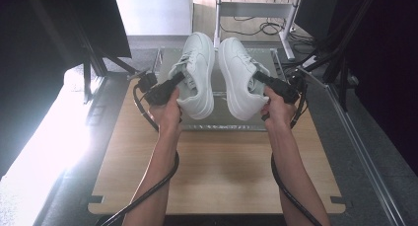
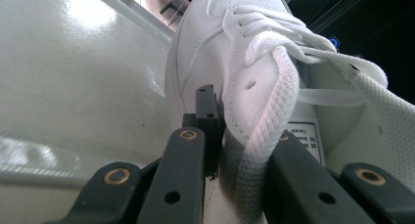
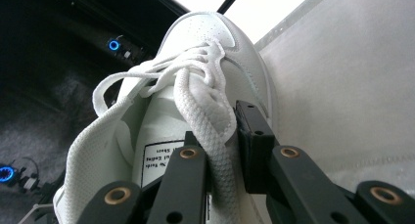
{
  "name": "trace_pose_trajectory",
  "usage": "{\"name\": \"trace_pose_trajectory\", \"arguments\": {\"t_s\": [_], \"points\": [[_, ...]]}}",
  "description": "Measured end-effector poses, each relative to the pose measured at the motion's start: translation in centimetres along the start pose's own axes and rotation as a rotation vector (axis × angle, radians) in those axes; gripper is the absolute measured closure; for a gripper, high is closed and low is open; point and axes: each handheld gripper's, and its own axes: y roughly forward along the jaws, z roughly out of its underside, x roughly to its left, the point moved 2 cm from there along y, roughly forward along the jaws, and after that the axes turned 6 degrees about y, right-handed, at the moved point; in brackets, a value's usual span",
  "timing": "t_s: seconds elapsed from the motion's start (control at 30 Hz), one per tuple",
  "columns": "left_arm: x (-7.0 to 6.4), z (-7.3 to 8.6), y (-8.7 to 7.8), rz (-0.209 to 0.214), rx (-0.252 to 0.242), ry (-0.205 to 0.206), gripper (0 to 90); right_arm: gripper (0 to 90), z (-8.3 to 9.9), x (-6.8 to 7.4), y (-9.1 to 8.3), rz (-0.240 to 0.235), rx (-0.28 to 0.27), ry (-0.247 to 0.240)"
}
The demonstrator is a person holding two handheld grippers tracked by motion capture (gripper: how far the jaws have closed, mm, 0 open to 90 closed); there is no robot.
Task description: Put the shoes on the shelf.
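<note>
Two white sneakers hang side by side above a grey tray [image 1: 217, 123], tilted so their soles face each other. My left gripper [image 1: 176, 80] is shut on the left sneaker [image 1: 196, 73], its jaws pinching the collar edge beside the laces [image 2: 254, 87]. My right gripper [image 1: 260, 79] is shut on the right sneaker [image 1: 238, 75], clamped on its padded collar [image 3: 205, 106]. A size label shows inside each shoe.
The tray rests at the far end of a wooden tabletop [image 1: 217, 171]. A white table frame [image 1: 256, 11] with cables stands beyond it. Dark equipment and stands line both sides. Grey floor surrounds the table.
</note>
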Motion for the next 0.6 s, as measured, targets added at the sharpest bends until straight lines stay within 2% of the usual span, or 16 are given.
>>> {"name": "trace_pose_trajectory", "arguments": {"t_s": [0.2,0.4,0.6], "points": [[-0.1,-0.7,1.7,-0.012,0.019,-0.018,84.3,81.9,-0.4,-0.2,1.4,0.009,-0.013,0.034],[0.0,-1.3,2.7,-0.058,0.026,-0.004,84.3,81.8,-0.7,-0.4,2.9,0.03,-0.033,0.063],[0.6,-1.6,3.6,-0.09,0.032,-0.023,84.2,81.6,-1.0,-0.4,3.8,0.044,-0.046,0.072]]}}
